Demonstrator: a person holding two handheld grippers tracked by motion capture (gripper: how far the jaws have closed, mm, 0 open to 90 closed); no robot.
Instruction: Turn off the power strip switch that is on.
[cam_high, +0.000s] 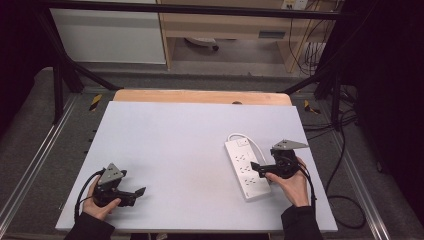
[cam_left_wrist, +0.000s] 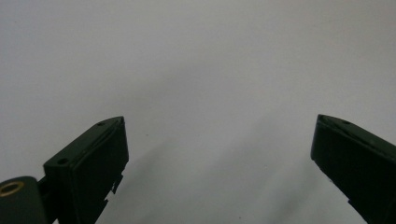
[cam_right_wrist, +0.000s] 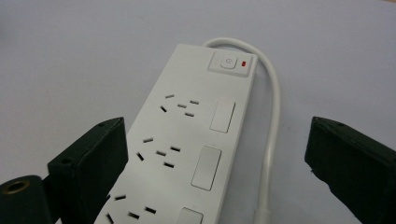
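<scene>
Fingers of your right gripper are spread wide and grasp nothing; in the right gripper view they stand on either side of the white power strip, with its socket face between them and its white cable running down just inside the right-hand one. You can see a power button with a small red light beside it at the strip's far end, then rows of socket slots and blank rectangular plates along the body.

From the high view, your right gripper hangs over the middle of the power strip, which lies flat on the right half of the pale worktop, angled, its cable looping out from the far end and back along its right side. Whether the fingers touch the strip, you cannot tell.

Your left gripper sits near the worktop's front left corner, well apart from the strip. Its fingers are also released wide, and in the left gripper view there is bare worktop between them.
</scene>
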